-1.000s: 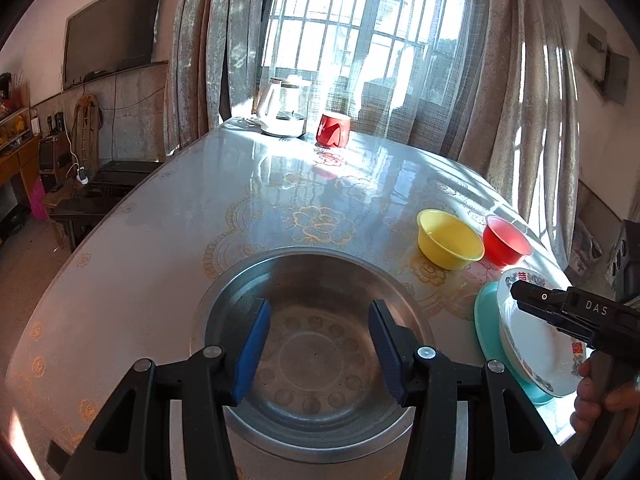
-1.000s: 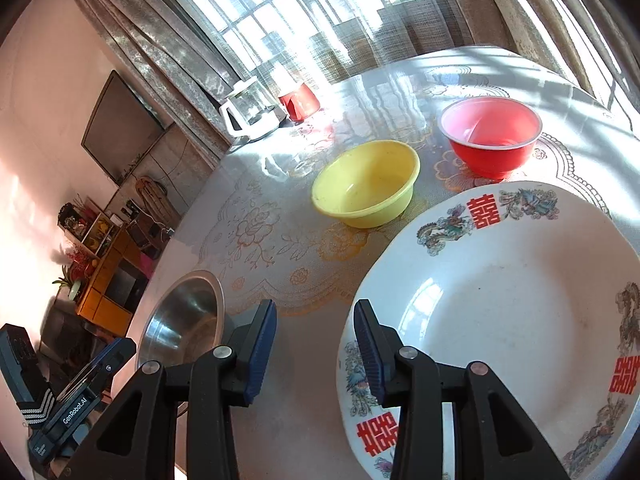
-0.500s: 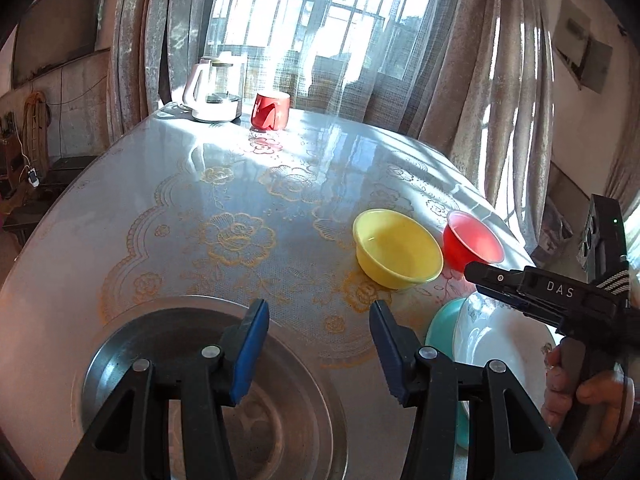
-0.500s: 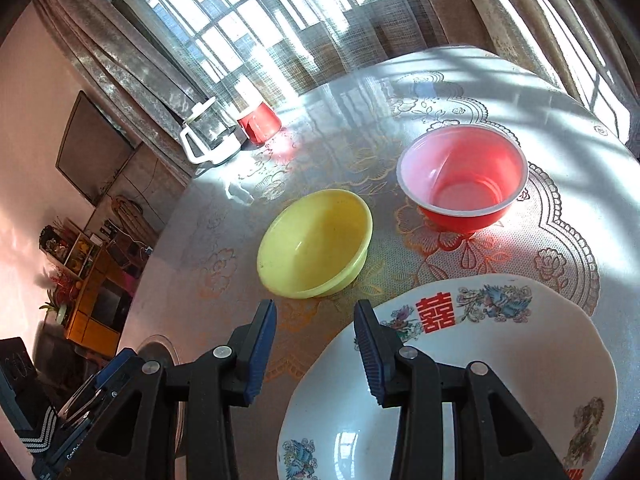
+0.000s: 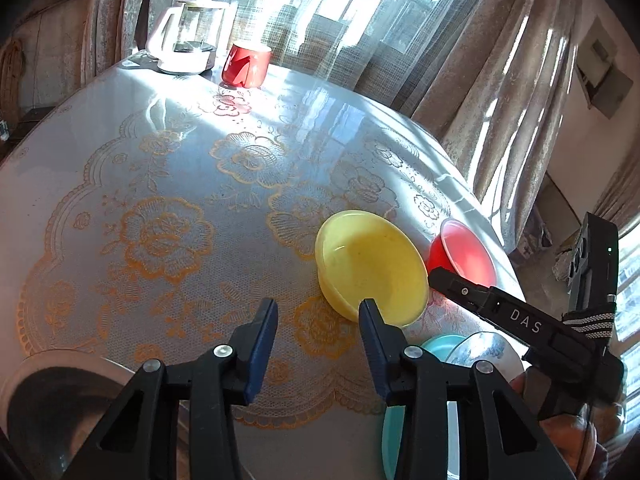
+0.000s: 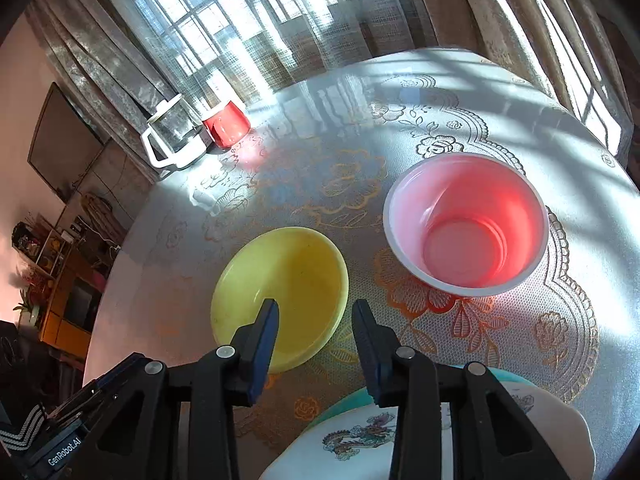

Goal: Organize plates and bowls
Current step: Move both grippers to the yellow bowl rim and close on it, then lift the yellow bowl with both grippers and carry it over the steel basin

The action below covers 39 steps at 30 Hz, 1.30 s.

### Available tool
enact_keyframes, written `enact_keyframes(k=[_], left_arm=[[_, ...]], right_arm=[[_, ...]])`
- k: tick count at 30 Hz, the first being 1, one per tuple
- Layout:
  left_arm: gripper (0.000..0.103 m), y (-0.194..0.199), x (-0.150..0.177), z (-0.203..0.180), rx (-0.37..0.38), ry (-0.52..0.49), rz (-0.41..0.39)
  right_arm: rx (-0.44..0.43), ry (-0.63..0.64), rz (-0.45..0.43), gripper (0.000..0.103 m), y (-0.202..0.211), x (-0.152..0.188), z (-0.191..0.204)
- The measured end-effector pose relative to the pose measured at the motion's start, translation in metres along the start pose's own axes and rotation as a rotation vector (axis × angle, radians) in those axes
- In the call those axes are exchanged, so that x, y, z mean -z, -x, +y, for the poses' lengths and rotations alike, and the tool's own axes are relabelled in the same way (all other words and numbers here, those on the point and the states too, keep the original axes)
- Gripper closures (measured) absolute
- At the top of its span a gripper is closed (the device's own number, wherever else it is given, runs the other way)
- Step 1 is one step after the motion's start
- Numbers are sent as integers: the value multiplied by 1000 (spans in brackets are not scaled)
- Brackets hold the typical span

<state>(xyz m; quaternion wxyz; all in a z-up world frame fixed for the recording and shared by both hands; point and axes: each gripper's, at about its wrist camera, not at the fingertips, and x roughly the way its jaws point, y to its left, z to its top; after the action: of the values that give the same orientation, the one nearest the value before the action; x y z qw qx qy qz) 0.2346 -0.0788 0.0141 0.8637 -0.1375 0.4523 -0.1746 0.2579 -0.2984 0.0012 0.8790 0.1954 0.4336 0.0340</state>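
A yellow bowl (image 5: 372,266) (image 6: 280,294) and a red bowl (image 5: 466,256) (image 6: 466,222) stand side by side on the table. A white patterned plate (image 6: 360,444) (image 5: 486,354) lies on a teal plate (image 5: 394,436) (image 6: 344,404) at the near edge. A large steel bowl (image 5: 52,408) sits at the lower left. My left gripper (image 5: 318,322) is open and empty, just short of the yellow bowl. My right gripper (image 6: 314,324) is open and empty above the yellow bowl's near right rim.
A glass kettle (image 5: 186,38) (image 6: 172,140) and a red mug (image 5: 246,64) (image 6: 226,122) stand at the table's far edge by the curtained window. The table (image 5: 160,184) has a lace-patterned cover. Shelves and a television are at the left.
Both grippers moved forward toward the yellow and red bowls. The steel bowl slid to the left view's lower corner; the white plate dropped to the right view's bottom edge.
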Motion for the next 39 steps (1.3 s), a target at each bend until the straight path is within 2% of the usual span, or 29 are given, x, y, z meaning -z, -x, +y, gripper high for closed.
enact_keyframes(k=[8, 11, 13, 15, 19, 33, 39], left_arm=[[61, -43, -10, -2, -28, 35, 87], [62, -56, -11, -2, -18, 46, 114], [69, -61, -9, -4, 7, 34, 123], [77, -59, -7, -7, 39, 27, 115], [77, -47, -5, -18, 23, -44, 62], [77, -6, 14, -19, 39, -83, -13], [77, 22, 24, -17, 42, -111, -76]], right_arm=[[29, 12, 34, 69, -22, -6, -5], [22, 11, 52, 75, -29, -6, -6], [17, 17, 64, 82, -33, -5, -6], [6, 19, 67, 85, -34, -3, -5], [-9, 33, 50, 88, -29, -1, -1], [-79, 35, 13, 88, -1, 17, 7], [-110, 50, -5, 88, 14, 29, 16]])
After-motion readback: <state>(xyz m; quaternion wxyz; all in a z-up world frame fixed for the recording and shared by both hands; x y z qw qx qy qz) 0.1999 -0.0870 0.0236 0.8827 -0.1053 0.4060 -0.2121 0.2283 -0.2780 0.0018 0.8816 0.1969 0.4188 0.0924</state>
